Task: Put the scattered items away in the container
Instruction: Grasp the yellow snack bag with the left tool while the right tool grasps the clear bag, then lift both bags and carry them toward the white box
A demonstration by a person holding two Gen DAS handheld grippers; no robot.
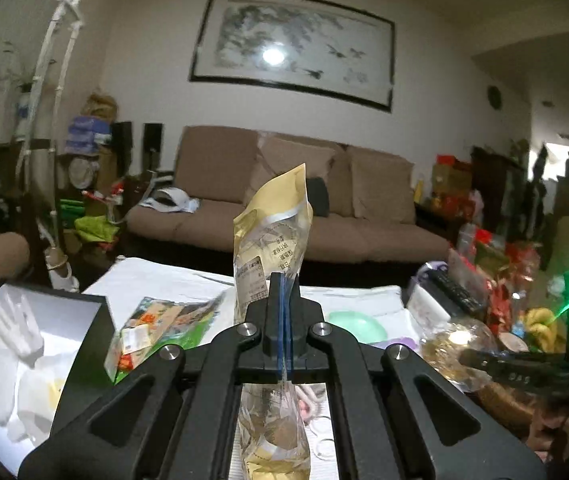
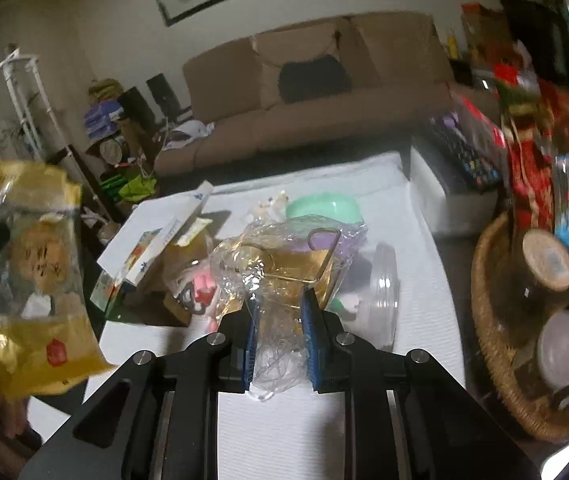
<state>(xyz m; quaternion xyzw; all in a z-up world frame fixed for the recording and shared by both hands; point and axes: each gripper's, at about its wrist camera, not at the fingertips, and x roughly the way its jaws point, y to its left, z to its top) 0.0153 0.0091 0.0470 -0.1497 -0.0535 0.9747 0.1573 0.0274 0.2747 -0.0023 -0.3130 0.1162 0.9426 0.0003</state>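
Observation:
My left gripper (image 1: 283, 284) is shut on a yellow and clear snack bag (image 1: 272, 236) and holds it upright above the table; the same bag shows at the left of the right wrist view (image 2: 40, 276). A black box with a white inside (image 1: 32, 344) sits at the lower left. My right gripper (image 2: 278, 308) has its jaws around the crumpled end of a clear plastic bag with a gold tray (image 2: 284, 264) lying on the white cloth (image 2: 416, 288). A colourful packet (image 1: 164, 328), a white carton (image 2: 152, 240) and a green bowl (image 2: 324, 208) lie on the cloth.
A wicker basket (image 2: 496, 344) with jars and snacks stands at the right. A clear jar (image 2: 384, 292) lies on its side by the plastic bag. A white box with a remote control (image 2: 460, 160) sits behind. A brown sofa (image 1: 284, 200) is beyond the table.

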